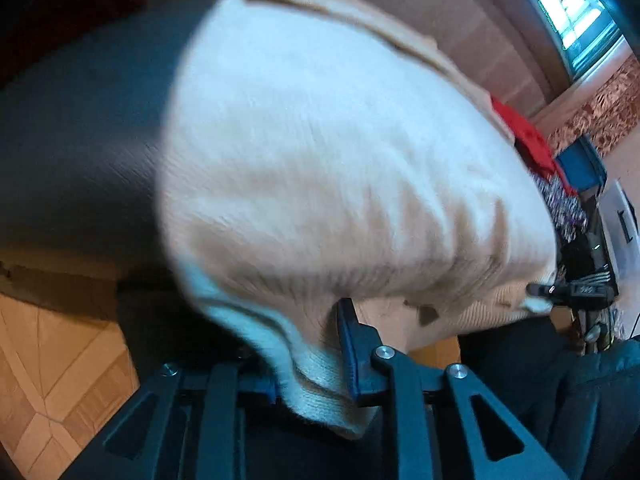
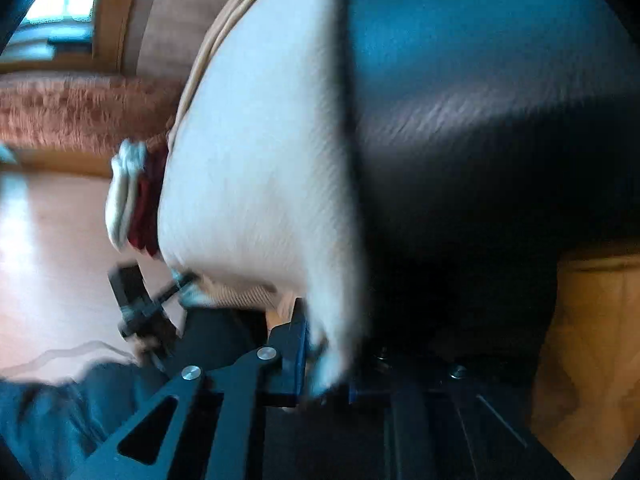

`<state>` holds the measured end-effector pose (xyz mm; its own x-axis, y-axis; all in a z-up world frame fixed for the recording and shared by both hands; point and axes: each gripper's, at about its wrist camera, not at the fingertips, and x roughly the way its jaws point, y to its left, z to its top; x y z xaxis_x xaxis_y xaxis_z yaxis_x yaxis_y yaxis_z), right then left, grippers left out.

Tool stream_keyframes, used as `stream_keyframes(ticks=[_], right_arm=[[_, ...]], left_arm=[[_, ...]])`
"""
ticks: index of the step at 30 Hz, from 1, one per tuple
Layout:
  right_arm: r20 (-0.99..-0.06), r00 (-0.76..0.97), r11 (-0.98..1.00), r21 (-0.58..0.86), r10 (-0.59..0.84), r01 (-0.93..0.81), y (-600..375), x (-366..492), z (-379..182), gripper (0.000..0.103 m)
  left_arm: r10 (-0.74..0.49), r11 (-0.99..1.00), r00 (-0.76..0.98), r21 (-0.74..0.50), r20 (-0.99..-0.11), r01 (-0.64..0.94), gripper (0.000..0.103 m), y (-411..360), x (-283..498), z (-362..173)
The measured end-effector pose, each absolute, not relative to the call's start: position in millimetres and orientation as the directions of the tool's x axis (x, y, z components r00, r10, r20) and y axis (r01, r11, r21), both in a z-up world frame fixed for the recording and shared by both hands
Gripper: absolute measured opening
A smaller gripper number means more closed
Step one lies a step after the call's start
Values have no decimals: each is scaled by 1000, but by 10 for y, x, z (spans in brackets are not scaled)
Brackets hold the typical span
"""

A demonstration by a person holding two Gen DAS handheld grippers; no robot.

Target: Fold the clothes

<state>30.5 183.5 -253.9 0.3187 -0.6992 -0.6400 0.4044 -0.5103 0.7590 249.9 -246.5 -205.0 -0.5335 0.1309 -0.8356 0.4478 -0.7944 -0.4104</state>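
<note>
A cream knit sweater (image 1: 320,160) lies spread on a dark table (image 1: 80,128), its near hem hanging over the front edge. My left gripper (image 1: 308,360) is shut on the hem's left corner, with bunched fabric pressed between the blue pads (image 1: 352,352). In the right wrist view my right gripper (image 2: 324,372) is shut on the other near corner of the sweater (image 2: 256,160); its right finger is lost in shadow. Each view shows the other gripper small at the far corner: the right gripper (image 1: 568,290) and the left gripper (image 2: 160,296).
A beige cloth (image 1: 360,12) lies under the sweater's far edge. Red clothing (image 1: 528,140), a blue box (image 1: 580,164) and folded white and dark red pieces (image 2: 136,200) sit beyond one side. Wooden floor (image 1: 52,360) lies below the table edge. A person's dark trousers (image 2: 60,420) are close.
</note>
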Motion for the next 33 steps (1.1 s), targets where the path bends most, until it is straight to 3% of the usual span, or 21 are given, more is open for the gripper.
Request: stream_keyframes(ticks=[1,3,9,14,22,25,33], right_arm=[[-646,311,-514,753,-697,412,1837,318,-2531,17],[-663,295,-526,736,-688,426,1838,318,-2519,13],[-589,305,-405,770,-748,492,1716,407,-2169,13],[-478,276,-294,808,-834,512,1664,412,-1705,13],[-304,179,-157,812,-936,562,1381,-22,-927,13],[-264,141,-138,806,-954,575,1133,-339,-802,13],[-301,76,-219,823,-951,524,375,-1320,-975,13]], left_arm=[[129,-797,-538,-410,-833,443,21,-2453,2489,-2057],[136,-801,-542,-414,-829,433,5,-2445,2482,-2059],[260,-769,-656,-562,-709,304,4,-2492,2624,-1724],[319,-699,-802,-697,-505,161,4,-2615,2845,-1172],[295,-693,-906,-720,-303,15,4,-3020,2315,-489],[243,-709,-926,-705,-288,33,4,-3286,1978,-376],[175,-694,-923,-708,-344,132,4,-4084,952,-538]])
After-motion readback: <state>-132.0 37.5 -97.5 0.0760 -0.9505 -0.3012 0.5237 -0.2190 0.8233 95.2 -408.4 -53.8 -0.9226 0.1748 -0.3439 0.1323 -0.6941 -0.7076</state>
